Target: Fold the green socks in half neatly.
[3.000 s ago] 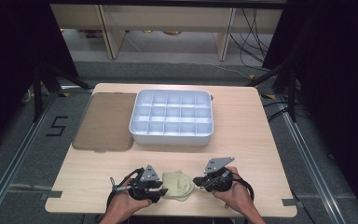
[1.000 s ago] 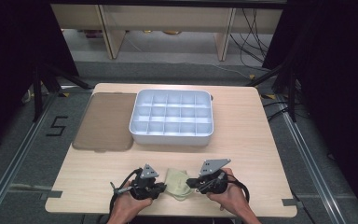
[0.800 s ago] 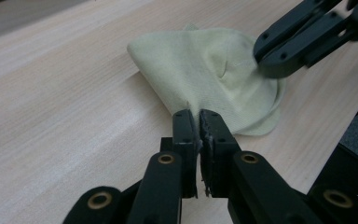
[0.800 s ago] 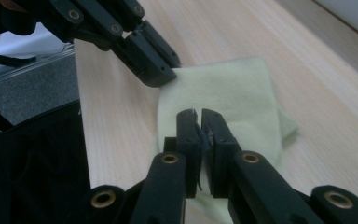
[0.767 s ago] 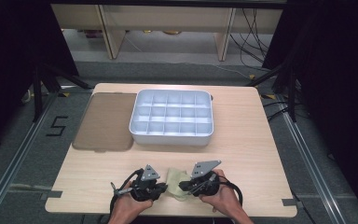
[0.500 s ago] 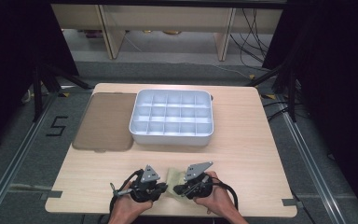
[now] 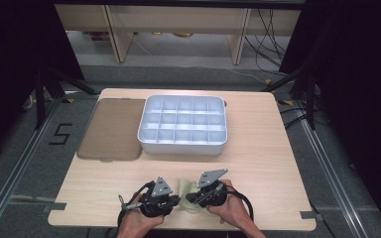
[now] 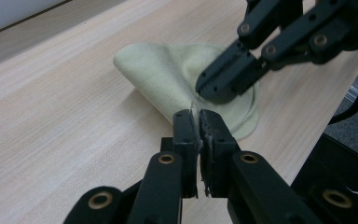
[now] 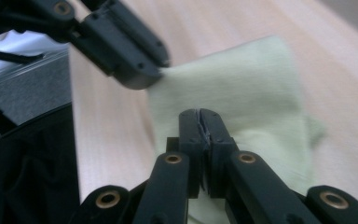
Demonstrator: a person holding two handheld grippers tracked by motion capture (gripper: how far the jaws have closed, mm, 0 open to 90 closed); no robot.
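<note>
While both grippers pinch cloth (image 7: 187, 191), tray (image 7: 182, 144) beyond, mat (image 7: 110, 130) leftward

Bright even tabletop light, dark surroundings, blurred close-ups

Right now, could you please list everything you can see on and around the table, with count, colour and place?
Cloth: one, pale yellow-green, near edge of the table, folded, between the two grippers.
Compartment tray: one, white, middle of the table, its cells look empty.
Flat lid: one, brown, left of the tray, touching it.
Table: one, light wood.
Shelving: beige, on the floor beyond the table.
Left gripper: black, jaws shut on a cloth edge.
Right gripper: black, jaws shut on the cloth.
Hands: two, at the bottom edge.
</note>
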